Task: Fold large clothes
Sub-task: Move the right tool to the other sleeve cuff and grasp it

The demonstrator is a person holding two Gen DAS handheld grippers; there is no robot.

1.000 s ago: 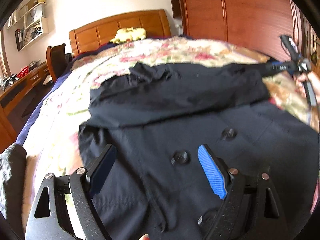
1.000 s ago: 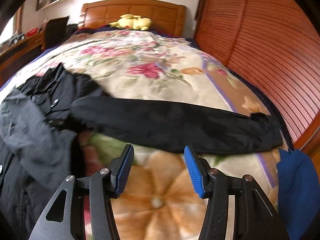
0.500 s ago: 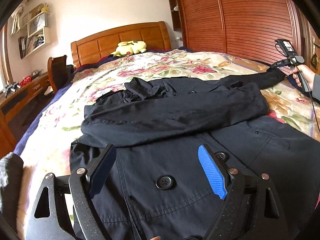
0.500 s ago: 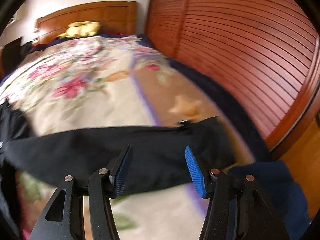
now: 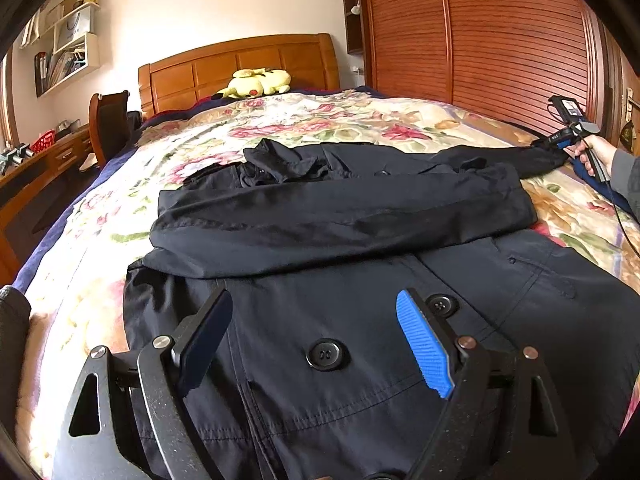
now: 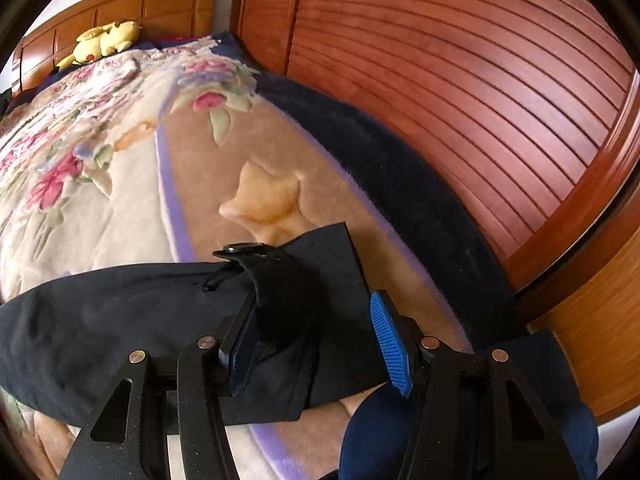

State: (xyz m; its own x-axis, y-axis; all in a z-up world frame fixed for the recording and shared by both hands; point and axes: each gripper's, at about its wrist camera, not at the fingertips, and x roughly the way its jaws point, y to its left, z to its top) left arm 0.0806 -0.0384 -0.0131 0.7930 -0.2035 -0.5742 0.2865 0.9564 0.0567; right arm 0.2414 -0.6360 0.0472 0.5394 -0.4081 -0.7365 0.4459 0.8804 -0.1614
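Coat: black, flat on bed, one sleeve folded across, other stretched far right.
Handling: likely soft, limp, bulky; take cuff or hem.
Left hand-held gripper: open, over near front, empty.
Right hand-held gripper: jaws apart, astride cuff, not pinching.

Left gripper: matte black speckled frame with triangular cut-outs and silver and copper-toned rivet heads; two flat fingers, the one whose inner face shows carrying a ribbed bright-blue pad. Right gripper: same black frame, rivets and blue ribbed pad; seen from the left wrist view it has a black handle, a small boxy unit on top and a thin black cable trailing off. Right hand emerges from a grey sleeve.
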